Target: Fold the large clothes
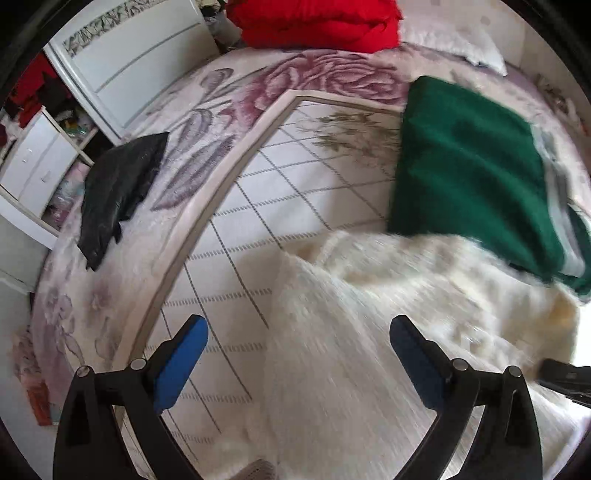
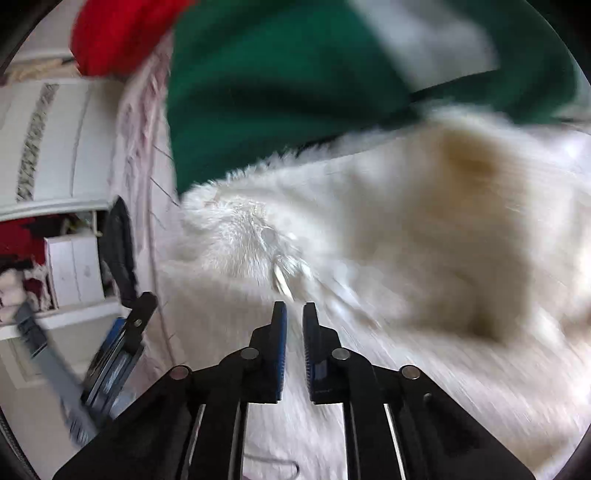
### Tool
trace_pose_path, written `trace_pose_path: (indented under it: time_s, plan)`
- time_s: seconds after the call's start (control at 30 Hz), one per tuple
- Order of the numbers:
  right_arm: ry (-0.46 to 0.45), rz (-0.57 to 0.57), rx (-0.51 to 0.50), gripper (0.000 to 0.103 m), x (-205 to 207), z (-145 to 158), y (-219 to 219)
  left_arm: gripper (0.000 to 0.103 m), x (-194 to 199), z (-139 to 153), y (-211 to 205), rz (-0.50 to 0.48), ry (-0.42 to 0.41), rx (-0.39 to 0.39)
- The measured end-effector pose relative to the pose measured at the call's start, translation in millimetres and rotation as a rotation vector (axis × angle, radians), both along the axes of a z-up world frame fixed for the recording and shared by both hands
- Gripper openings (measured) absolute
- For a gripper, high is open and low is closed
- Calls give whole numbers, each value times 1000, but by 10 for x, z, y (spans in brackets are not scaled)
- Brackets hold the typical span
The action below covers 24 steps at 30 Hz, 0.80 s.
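Fluffy cream fleece garment [image 1: 406,314] heaped on quilted floral bed [image 1: 258,206] against folded green knit [image 1: 469,166], left claw [image 1: 299,328] spread wide above it, right claw [image 2: 294,314] nearly pressed together, pinching nothing visible, crumpled black garment [image 1: 118,192] clear only in left view.

Left hand-held gripper [image 1: 299,332], blue pads [image 1: 181,365] spread wide and holding nothing, above a bed [image 1: 258,206] bearing a fluffy white garment [image 1: 406,314] at 5 o'clock, folded green garment [image 1: 469,173] at 2, black garment [image 1: 118,192] at 9, red bedding [image 1: 317,22] at 12.
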State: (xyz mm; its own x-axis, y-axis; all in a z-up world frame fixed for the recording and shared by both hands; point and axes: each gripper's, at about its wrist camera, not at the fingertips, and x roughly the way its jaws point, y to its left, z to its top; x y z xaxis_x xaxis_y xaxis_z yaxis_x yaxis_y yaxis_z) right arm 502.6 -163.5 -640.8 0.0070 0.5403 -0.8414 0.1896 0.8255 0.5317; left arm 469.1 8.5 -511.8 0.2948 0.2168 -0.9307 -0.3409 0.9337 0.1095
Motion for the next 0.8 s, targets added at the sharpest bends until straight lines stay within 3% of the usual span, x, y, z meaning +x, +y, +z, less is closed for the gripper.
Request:
trace_pose_path:
  time_s: [0.03,0.1,0.23,0.4,0.47,0.57,0.6,0.63,0.67,0.7,0.8]
  plan:
    - [-23,-30,-7,60,-168,167,-221,101,-73,55,-72,-12,6,-21]
    - [-50,-94,-69,79,-532,439,-657,101,-219,129,-270,-48,32,-65]
    - [2,-101,-338,79,-1315,657,-1307,101,-492,115,-828,-138,105,-121]
    - [130,85,-515,79,-1871,213,-1680,101,-705,-259,-1668,-280,188,-71]
    - [114,217,-618,79,-1878,5,-1590,101,-703,-416,-1861,-303,195,-21]
    - [-41,398,-751,78,-1750,-150,-1356,101,-621,-673,-2034,-315,211,51]
    - [-119,446,-764,70,-1700,-159,-1273,101,-581,-766,-2038,-310,220,61]
    - [-188,503,-747,52,-1665,-178,-1205,103,-543,-849,-2026,-304,227,61]
    - [-200,538,-749,37,-1633,-235,-1188,103,-523,-893,-2013,-301,233,58]
    - [-168,527,-734,12,-1567,-332,-1244,103,-497,-925,-1987,-294,232,42]
    - [-53,115,-428,11,-1417,-417,-1865,103,-473,-916,-1955,-300,211,20]
